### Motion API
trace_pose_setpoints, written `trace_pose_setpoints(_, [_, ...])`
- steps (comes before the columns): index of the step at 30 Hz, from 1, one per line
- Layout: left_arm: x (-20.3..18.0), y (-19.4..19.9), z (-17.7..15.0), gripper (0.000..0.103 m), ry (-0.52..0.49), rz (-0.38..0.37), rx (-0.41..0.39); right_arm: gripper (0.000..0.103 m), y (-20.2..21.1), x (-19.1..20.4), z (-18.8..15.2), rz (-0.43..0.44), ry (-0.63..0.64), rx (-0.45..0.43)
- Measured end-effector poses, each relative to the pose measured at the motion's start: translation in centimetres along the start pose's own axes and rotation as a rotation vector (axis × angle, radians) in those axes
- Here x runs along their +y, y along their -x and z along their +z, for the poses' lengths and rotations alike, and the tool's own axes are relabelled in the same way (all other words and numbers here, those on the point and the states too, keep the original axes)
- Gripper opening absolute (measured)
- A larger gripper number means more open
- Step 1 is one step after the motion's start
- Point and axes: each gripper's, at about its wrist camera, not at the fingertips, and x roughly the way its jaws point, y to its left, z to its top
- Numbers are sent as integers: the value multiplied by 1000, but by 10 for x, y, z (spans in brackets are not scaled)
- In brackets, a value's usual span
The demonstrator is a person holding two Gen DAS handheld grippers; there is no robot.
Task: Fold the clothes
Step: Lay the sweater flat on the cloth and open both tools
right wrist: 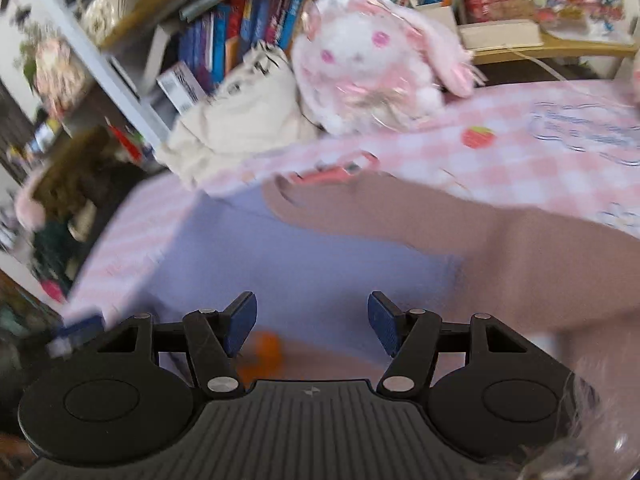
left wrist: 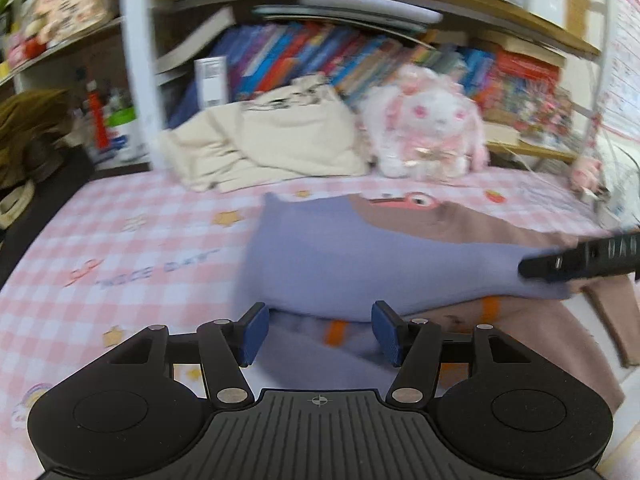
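On checked cloth [left wrist: 120, 240]: folded garment [left wrist: 340, 256]; left claw [left wrist: 320, 330], right claw [right wrist: 312, 326] agape, empty.

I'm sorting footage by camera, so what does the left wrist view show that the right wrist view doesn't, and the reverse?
Only the left wrist view shows the other hand-held gripper reaching in over the garment, star prints and lettering on the checked cover. Only the right wrist view shows a thick cream book on the shelf. Both show the purple-and-brown garment, plush rabbit, cream cloth and open blue pads.
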Motion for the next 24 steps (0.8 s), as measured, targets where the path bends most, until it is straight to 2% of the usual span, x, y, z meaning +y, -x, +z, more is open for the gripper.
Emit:
trace_pose_setpoints(4, [-34,-6,-2,58,-80,-31,8,60,14,-2,-29,-40,79,24])
trace_pose_setpoints(8, [-62,-10,-10,58,-153,-52,18,60,19,-6,-48,-41,101,58])
trace_pose_setpoints(13, [-89,-13,-20,58,-258,-44,30,59,19,-12,-48,-48,115,71])
trace_pose_setpoints(16, [-103,-12,-18,58,-325,-32,1,57,18,-16,-47,-43,108,75])
trace_pose_setpoints(21, [-124,-15,-4,58,-404,-50,-40,54,20,-19,-45,-117,146,46])
trace_pose_setpoints(24, [-135,-18,-1,58,-452,-50,-51,49,18,-26,-44,-145,139,60])
